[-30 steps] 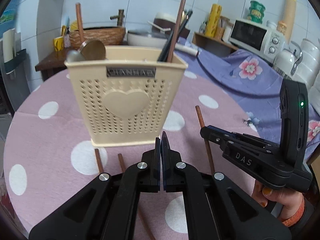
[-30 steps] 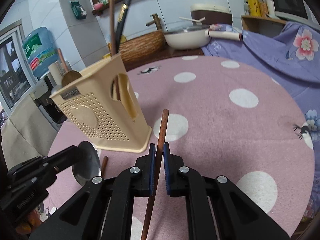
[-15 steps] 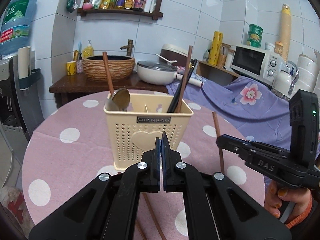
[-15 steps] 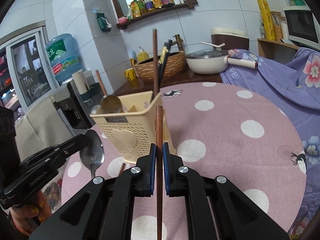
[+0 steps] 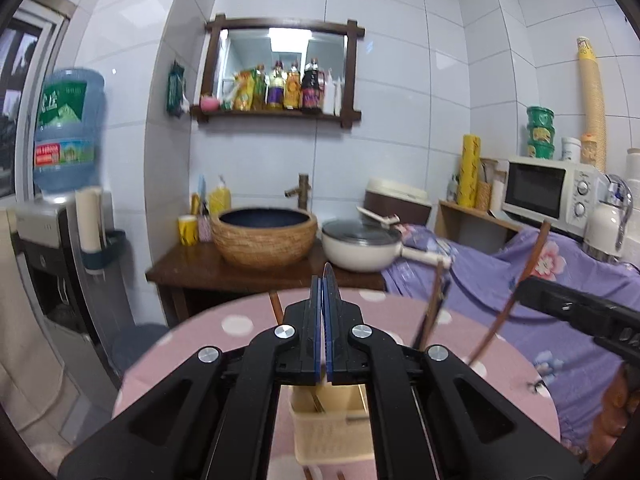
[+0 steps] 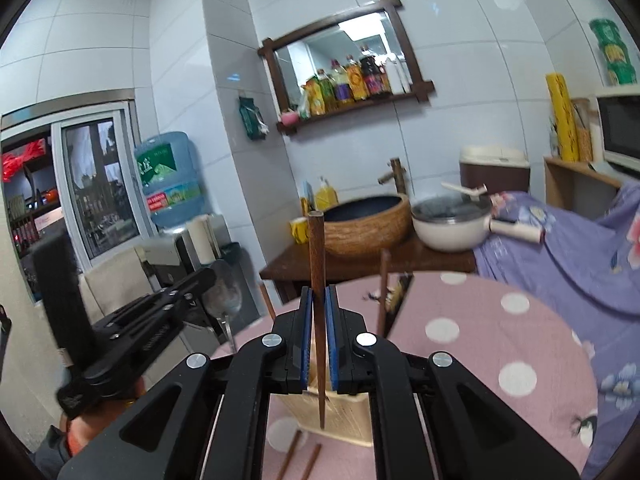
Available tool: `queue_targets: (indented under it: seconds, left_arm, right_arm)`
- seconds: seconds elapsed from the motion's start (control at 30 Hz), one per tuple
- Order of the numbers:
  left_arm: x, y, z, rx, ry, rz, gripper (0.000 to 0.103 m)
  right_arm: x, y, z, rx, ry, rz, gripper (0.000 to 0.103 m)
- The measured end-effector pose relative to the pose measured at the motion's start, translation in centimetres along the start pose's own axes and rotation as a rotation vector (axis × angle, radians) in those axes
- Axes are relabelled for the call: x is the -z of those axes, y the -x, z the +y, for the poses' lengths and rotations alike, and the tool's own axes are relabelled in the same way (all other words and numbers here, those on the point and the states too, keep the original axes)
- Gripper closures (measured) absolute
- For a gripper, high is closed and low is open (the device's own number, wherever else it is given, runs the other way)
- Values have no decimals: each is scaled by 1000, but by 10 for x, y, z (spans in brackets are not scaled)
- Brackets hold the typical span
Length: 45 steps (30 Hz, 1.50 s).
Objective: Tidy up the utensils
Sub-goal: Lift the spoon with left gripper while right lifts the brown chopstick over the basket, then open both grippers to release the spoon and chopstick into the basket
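Above the pink dotted bench (image 6: 500,328), the right hand-held gripper (image 6: 319,312) pinches a brown chopstick (image 6: 317,264) between its blue pads. That chopstick stands nearly upright, its blunt end above the fingers and its thin tip hanging down in front of the cream holder (image 6: 340,412). The holder stands on the bench right below the gripper, mostly hidden by it. Two more chopsticks (image 6: 300,456) lie on the bench just before the holder. Another chopstick and a dark utensil (image 6: 394,300) stick up out of the holder beyond the fingers.

To the left in the right wrist view, the left hand-held gripper (image 6: 208,276) is pressed together on a metal spoon (image 6: 224,300), whose bowl sits at the tips and whose handle hangs down. From the left wrist view its pads look closed flat on each other, with only a thin metal edge (image 5: 329,276) showing above them. Below them the holder (image 5: 328,428) is seen, partly covered by the fingers. The right gripper (image 5: 524,292) enters from the right with its chopstick (image 5: 516,292) slanting upward.

Behind the bench stand a woven basin (image 5: 264,236) and a white pan (image 5: 362,246).
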State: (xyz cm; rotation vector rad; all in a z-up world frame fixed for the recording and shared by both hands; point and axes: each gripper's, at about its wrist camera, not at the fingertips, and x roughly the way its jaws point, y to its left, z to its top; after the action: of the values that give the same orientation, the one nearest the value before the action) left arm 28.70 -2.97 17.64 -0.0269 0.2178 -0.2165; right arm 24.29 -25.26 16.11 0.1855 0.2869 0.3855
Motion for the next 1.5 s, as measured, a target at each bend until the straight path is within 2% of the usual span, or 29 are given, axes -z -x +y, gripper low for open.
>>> queue_targets:
  seconds: [0.17, 0.33, 0.47, 0.6, 0.77, 0.97, 1.17, 1.23, 1.27, 1.3, 1.33, 1.37, 1.4, 1.43, 1.5]
  left_arm:
    - [-32, -20, 11, -67, -22, -50, 102]
    - [-32, -47, 8, -162, -82, -81, 102]
    - [-8, -58, -1, -205, -156, -93, 102]
    - [23, -64, -11, -226, -203, -84, 102]
    - [52, -64, -14, -219, -209, -71, 102]
    - [81, -58, -13, -172, -190, -14, 102]
    - [96, -47, -15, -123, -183, 23, 101]
    - [96, -43, -14, -103, -168, 40, 99]
    - [97, -39, -13, -94, -159, 51, 93]
    - [98, -34, -12, -89, -151, 56, 84]
    - [99, -28, -11, -88, -140, 53, 52]
    - [99, -21, -9, -95, -125, 37, 18]
    - [100, -11, -5, -101, -101, 9, 13]
    - [101, -1, -1, -104, -77, -18, 12]
    - [103, 12, 5, -103, -53, 1, 12]
  right_arm:
    - [-43, 8, 16, 8, 64, -71, 96]
    - [-63, -5, 19, 30, 81, -109, 96]
    - [-45, -25, 18, 59, 101, -88, 96]
    - [-12, -48, 7, 77, 80, -33, 96]
    - [15, -57, 1, 90, 74, 3, 96]
    - [37, -62, 2, 96, 85, 49, 96]
    - [56, -69, -1, 131, 96, 85, 96]
    - [59, -69, -4, 137, 84, 96, 86]
    - [60, -68, -6, 140, 76, 91, 83]
    - [61, -66, -8, 143, 70, 85, 75]
    - [62, -63, -9, 145, 64, 80, 71]
    - [62, -60, -10, 142, 58, 77, 71]
    - [63, -58, -9, 141, 57, 76, 71]
    - [64, -54, -8, 144, 61, 74, 69]
    - [67, -46, -3, 151, 73, 69, 64]
